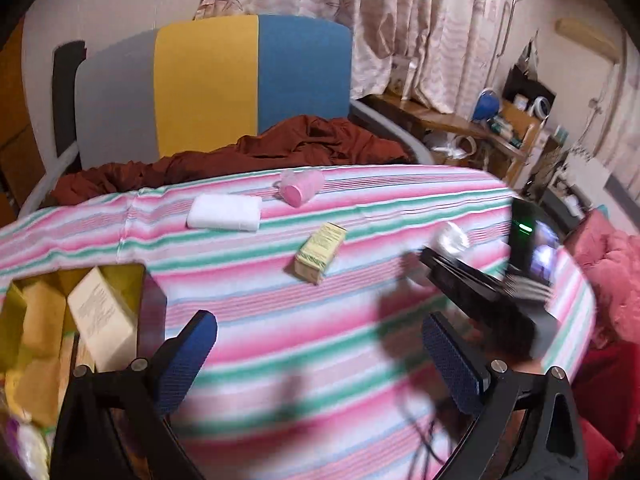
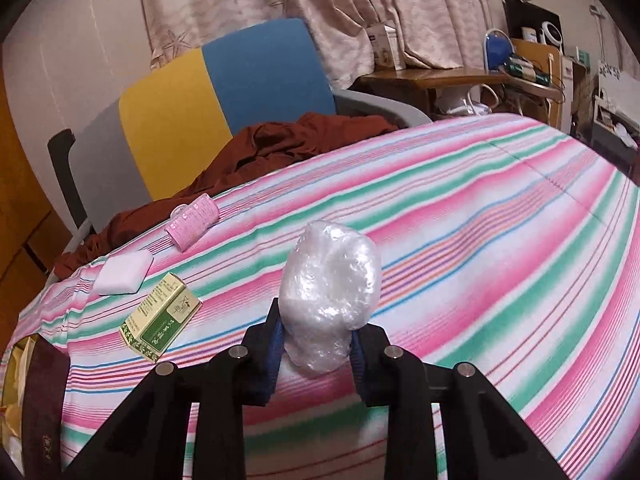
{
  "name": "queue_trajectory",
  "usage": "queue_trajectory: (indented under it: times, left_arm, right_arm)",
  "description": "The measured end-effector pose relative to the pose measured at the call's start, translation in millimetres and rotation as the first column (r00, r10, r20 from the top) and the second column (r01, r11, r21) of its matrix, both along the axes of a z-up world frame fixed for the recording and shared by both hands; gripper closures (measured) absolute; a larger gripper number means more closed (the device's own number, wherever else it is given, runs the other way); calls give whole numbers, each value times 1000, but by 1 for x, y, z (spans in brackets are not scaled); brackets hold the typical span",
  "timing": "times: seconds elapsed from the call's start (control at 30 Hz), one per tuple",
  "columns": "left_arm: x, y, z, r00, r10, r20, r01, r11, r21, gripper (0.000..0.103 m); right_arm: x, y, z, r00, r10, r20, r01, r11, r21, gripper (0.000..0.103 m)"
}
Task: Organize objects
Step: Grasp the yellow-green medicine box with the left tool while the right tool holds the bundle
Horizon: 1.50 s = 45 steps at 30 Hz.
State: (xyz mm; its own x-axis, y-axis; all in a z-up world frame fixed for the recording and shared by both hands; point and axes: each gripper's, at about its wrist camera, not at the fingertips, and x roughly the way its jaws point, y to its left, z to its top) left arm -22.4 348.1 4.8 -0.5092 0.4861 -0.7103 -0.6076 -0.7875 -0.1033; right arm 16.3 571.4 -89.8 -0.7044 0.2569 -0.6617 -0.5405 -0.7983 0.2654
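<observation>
Two claws work over a counter draped in a pink, green and white striped cloth. In the right wrist view, the right claw sits at lower centre, its blue pads clamped on a crumpled clear plastic bundle that rises above the fingertips, its lower end pinched between them. In the left wrist view the same claw appears as a dark blurred shape at mid right with the pale bundle at its tip.

The left claw fills the bottom of its own view, its blue-padded fingers standing wide apart with nothing between them but striped cloth.

Loose on the cloth lie a small yellow-green box at lower left of the right view, on its side; a white folded pad just above and left of it; and a pink cup tipped on its side further up, near the counter's far edge. In the left view these run across the upper middle: the pad, the cup, and the box below them, all apart from one another.

At the lower left of the left view an open container holds a cream carton tilted among yellowish packages. Behind the counter lie a rust-red cloth and a chair with grey, yellow and blue panels, with curtains beyond it.
</observation>
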Motion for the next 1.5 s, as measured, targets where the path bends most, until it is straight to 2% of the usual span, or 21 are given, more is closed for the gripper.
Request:
queue_trajectory:
  times: [0.1, 0.17, 0.23, 0.33, 0.37, 0.43, 0.5, 0.57, 0.63, 0.67, 0.77, 0.87, 1.0, 1.23, 1.5]
  left_arm:
    - [-20, 25, -9, 1000, -2, -26, 1, 999, -55, 0]
    - [-30, 40, -15, 999, -34, -33, 32, 998, -55, 0]
    - [-45, 56, -25, 998, -66, -1, 66, 996, -55, 0]
    - [-72, 70, -41, 995, -52, 89, 56, 997, -45, 3]
    - [-80, 73, -46, 994, -34, 104, 40, 998, -51, 8]
    - [-92, 83, -55, 994, -25, 104, 34, 995, -91, 10]
    - [-98, 96, -65, 997, -32, 73, 42, 987, -153, 19]
    - [-102, 105, -73, 998, -50, 48, 59, 977, -203, 22]
    - [-103, 110, -81, 997, -67, 37, 74, 970, -230, 29]
    - [-103, 112, -85, 996, -78, 40, 86, 968, -236, 34]
    - [-107, 108, -95, 995, -66, 74, 81, 972, -221, 59]
    - [-102, 105, -95, 996, -62, 57, 72, 979, -190, 73]
    - [-89, 102, -97, 995, -91, 36, 96, 978, -185, 73]
    - [-59, 87, -98, 998, -67, 14, 69, 983, -169, 73]
    - [-34, 62, -96, 998, -52, 27, 56, 990, -132, 73]
  right_arm:
    - [1, 6, -7, 1000, -25, 8, 25, 999, -33, 74]
    - [4, 12, -10, 999, -46, 9, 47, 997, -60, 74]
    - [7, 19, -15, 998, -68, 3, 68, 993, -102, 74]
    - [11, 22, -17, 997, -76, -17, 74, 990, -122, 74]
    - [11, 22, -17, 997, -77, -18, 74, 990, -122, 74]
    - [11, 22, -18, 997, -77, -19, 74, 990, -122, 74]
    - [11, 22, -18, 997, -78, -21, 75, 990, -120, 74]
    - [11, 22, -18, 997, -78, -22, 75, 990, -121, 74]
    - [11, 21, -18, 997, -79, -24, 75, 990, -123, 74]
    - [11, 21, -18, 997, -79, -25, 75, 990, -123, 74]
    - [11, 21, -18, 997, -79, -26, 76, 990, -121, 74]
    - [12, 21, -18, 996, -79, -27, 76, 990, -121, 74]
    - [13, 22, -18, 996, -80, -26, 76, 990, -118, 74]
    - [12, 20, -17, 996, -92, -9, 91, 992, -88, 74]
    - [10, 6, -8, 993, -113, 29, 112, 993, 18, 74]
